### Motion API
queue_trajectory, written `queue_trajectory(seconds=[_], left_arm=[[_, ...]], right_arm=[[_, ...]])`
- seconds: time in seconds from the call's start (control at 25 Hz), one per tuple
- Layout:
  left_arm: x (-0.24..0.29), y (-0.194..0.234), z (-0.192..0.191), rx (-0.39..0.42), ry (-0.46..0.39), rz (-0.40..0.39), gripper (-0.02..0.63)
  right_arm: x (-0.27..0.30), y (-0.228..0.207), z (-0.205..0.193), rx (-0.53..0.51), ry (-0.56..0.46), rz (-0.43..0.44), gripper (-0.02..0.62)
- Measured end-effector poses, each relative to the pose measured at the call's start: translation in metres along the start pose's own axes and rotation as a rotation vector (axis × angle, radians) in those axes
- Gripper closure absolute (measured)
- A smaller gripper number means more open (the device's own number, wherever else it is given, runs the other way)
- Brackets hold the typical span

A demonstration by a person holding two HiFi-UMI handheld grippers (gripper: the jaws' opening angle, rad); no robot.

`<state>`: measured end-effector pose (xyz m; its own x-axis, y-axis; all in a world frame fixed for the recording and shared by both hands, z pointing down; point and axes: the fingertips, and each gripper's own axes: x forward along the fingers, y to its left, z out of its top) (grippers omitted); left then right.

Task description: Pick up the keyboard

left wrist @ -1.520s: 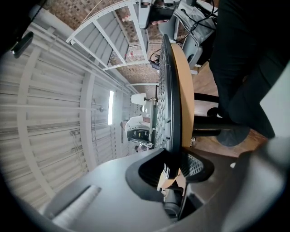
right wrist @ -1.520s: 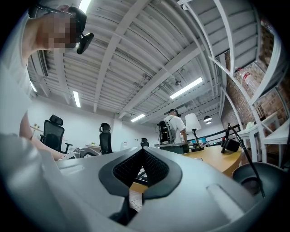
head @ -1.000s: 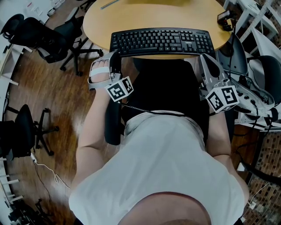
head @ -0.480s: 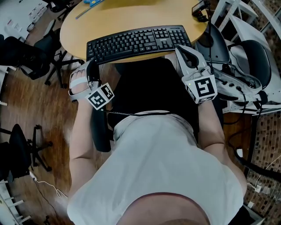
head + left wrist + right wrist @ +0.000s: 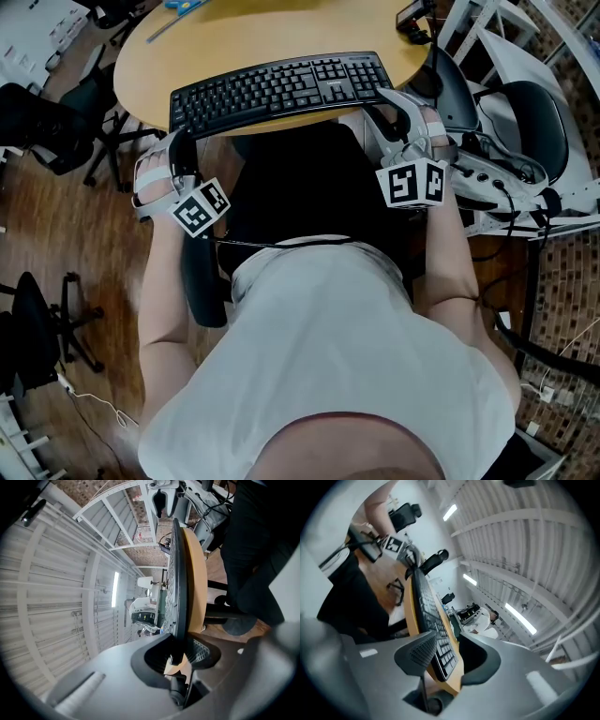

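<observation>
A black keyboard (image 5: pixel 281 87) lies along the near edge of a round wooden table (image 5: pixel 262 33). My left gripper (image 5: pixel 180 150) sits at the keyboard's left end. In the left gripper view, my left gripper (image 5: pixel 180 657) has the keyboard's edge (image 5: pixel 177 583) and the table rim (image 5: pixel 194 583) running between its jaws, with no pad seen pressing. My right gripper (image 5: pixel 394 105) is at the keyboard's right end and its jaws are opening. In the right gripper view, my right gripper (image 5: pixel 446 660) straddles the keyboard's corner (image 5: pixel 443 653) and the table rim, with a gap on both sides.
Black office chairs (image 5: pixel 56 89) stand on the wooden floor to the left. Another chair (image 5: pixel 548 117) and white frames crowd the right side. A small black device (image 5: pixel 412 17) sits at the table's far right. A black armrest (image 5: pixel 202 281) is beside the person's left arm.
My right gripper has rolled over and come down around the keyboard's right end, its jaws parting. My left gripper has kept its place at the left end.
</observation>
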<state>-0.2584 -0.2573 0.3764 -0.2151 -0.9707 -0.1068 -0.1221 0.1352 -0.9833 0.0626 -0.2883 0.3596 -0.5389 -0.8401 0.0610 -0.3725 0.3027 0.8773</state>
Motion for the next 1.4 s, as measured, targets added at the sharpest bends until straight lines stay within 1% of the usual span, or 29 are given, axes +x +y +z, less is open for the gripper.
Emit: queue_trajectory(seconds=[0.08, 0.16, 0.28, 0.44, 0.76, 0.88, 0.92, 1.04, 1.24, 1.4], left_arm=[[0.0, 0.001, -0.001, -0.007, 0.004, -0.002, 0.193], [-0.001, 0.001, -0.001, -0.013, 0.006, -0.005, 0.192], [-0.001, 0.004, 0.0, -0.017, 0.004, -0.005, 0.193], [-0.001, 0.006, 0.001, -0.021, 0.001, -0.003, 0.193], [-0.002, 0.009, 0.0, -0.028, 0.008, 0.001, 0.193], [-0.002, 0.008, 0.002, -0.029, 0.003, -0.001, 0.193], [-0.002, 0.009, 0.002, -0.03, 0.003, -0.001, 0.193], [-0.003, 0.01, 0.001, -0.033, 0.002, 0.0, 0.193], [-0.003, 0.01, 0.001, -0.033, 0.001, 0.0, 0.192], [-0.003, 0.01, 0.001, -0.033, 0.002, 0.002, 0.193]], right_arm=[[0.004, 0.009, -0.014, -0.132, 0.066, 0.032, 0.408], [0.007, 0.016, -0.028, -0.219, 0.119, 0.057, 0.374], [0.011, 0.02, -0.042, -0.299, 0.177, 0.069, 0.351], [0.017, 0.02, -0.058, -0.361, 0.223, 0.062, 0.339], [0.028, 0.02, -0.072, -0.376, 0.255, 0.063, 0.339], [0.028, 0.017, -0.078, -0.383, 0.275, 0.053, 0.348], [0.029, 0.016, -0.079, -0.386, 0.28, 0.045, 0.356], [0.031, 0.01, -0.079, -0.394, 0.284, 0.007, 0.41], [0.034, 0.009, -0.081, -0.415, 0.296, -0.027, 0.44], [0.037, 0.01, -0.079, -0.423, 0.294, -0.045, 0.5]])
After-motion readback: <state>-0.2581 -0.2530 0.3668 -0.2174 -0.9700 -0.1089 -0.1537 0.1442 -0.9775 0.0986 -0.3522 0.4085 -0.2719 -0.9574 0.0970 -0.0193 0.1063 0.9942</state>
